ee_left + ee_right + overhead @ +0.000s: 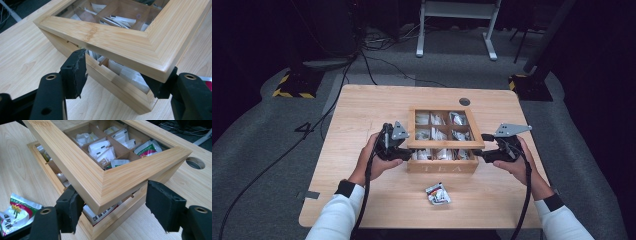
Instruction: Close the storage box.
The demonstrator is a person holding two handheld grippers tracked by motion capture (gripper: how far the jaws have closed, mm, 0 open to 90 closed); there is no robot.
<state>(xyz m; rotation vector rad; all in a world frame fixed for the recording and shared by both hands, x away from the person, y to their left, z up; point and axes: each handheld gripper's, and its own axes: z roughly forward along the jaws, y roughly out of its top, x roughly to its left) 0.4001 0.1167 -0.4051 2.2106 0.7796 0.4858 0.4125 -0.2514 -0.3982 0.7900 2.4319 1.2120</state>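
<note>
Both grippers [408,151] [478,152] lifting lid [445,144]

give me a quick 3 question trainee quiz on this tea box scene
1. True or false: the lid of the tea box is lifted at its front edge.
2. Which lies loose on the table in front of the box? A) a spoon B) a tea packet C) a cup
3. Fill in: the left gripper and right gripper each straddle a front ____ of the lid.

Key
1. True: a gap shows under the lid.
2. B, the tea packet.
3. corner
</note>
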